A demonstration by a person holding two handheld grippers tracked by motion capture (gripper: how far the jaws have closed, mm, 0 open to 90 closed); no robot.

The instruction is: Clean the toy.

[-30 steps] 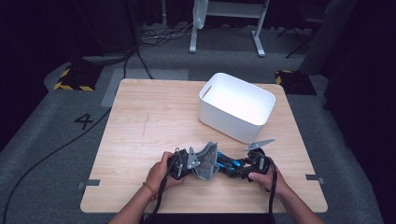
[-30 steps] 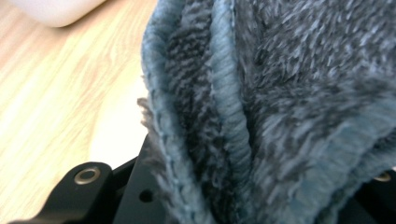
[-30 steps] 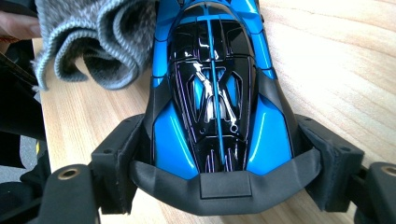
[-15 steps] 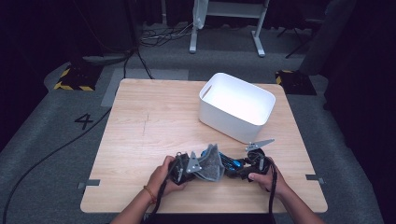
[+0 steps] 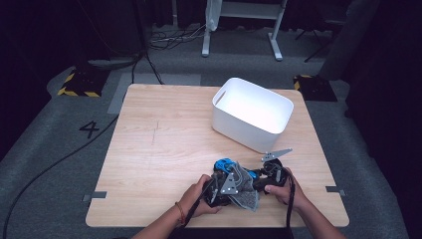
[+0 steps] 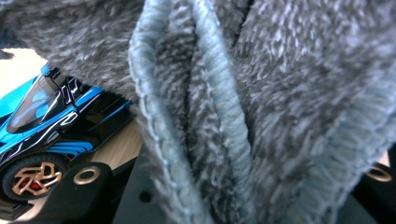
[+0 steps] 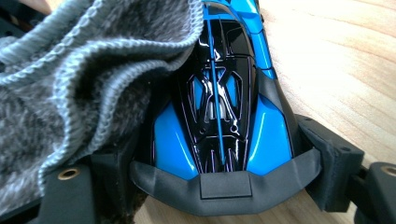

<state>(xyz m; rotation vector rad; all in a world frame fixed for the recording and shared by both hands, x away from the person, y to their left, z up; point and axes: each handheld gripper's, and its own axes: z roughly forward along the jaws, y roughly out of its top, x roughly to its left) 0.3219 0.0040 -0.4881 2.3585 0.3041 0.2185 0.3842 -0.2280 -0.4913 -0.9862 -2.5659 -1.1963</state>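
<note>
Comparing with a second ago, your grey cloth [image 5: 242, 188] has dropped lower over the blue toy car [image 7: 219, 88], so wiping looks underway. Left claw [image 5: 222, 185] clamps the cloth; right claw [image 5: 266, 178] clamps the car, near the table's [image 5: 164, 129] front edge. White bin [image 5: 252, 119] stands clear behind.

A white bin [image 5: 252, 119] stands open and upright toward the far right of the wooden desk [image 5: 164, 149], while black cables [image 5: 54, 164] trail across the grey floor [image 5: 45, 149] beside it.
</note>
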